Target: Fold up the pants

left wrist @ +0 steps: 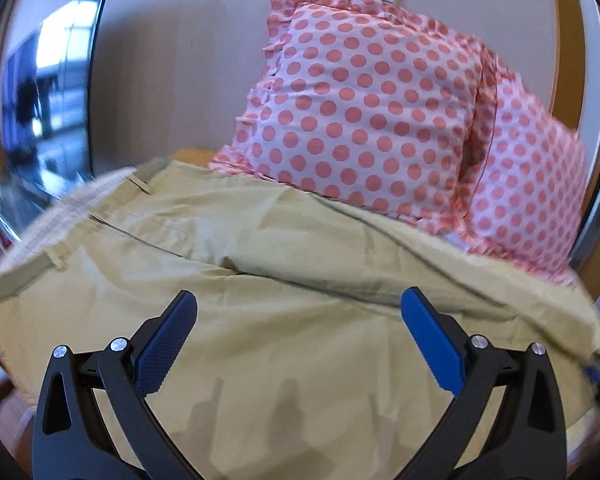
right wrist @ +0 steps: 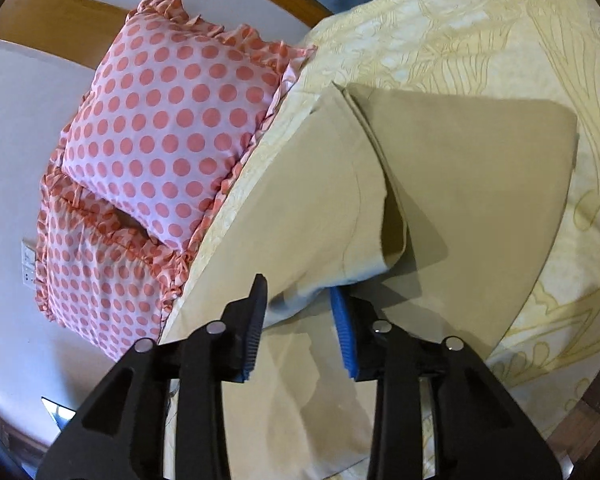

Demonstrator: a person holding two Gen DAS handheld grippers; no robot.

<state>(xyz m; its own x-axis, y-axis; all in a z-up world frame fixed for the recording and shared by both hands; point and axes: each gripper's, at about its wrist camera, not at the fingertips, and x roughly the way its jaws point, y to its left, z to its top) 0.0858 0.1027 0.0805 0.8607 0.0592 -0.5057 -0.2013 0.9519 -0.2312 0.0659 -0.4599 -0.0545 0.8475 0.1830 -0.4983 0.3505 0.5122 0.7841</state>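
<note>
Your pants (right wrist: 452, 184) lie on the bed (right wrist: 500, 40), khaki cloth spread over the yellow patterned cover, just beside the two polka-dot pillows (right wrist: 160, 128) at the headboard. From the right view one part is already laid over the rest, so you look to be mid-fold, not at the start.

Your right tool (right wrist: 298, 320) has a bunched, lifted flap of the pants between its fingers. The jaws stand part apart, with cloth in the gap. Whether the pads pinch it or it has just been let go, I cannot tell. The flap stands up off the layer below, likely because it is being carried over for the fold.

Your left tool (left wrist: 300, 312) is wide open and holds nothing. It hovers low over the flat upper part of the pants, with the waistband (left wrist: 60, 216) and belt loops off to its left. That spot reads as a place to pin or smooth the cloth while the right side folds.

Risk: the loose flap may land creased.
</note>
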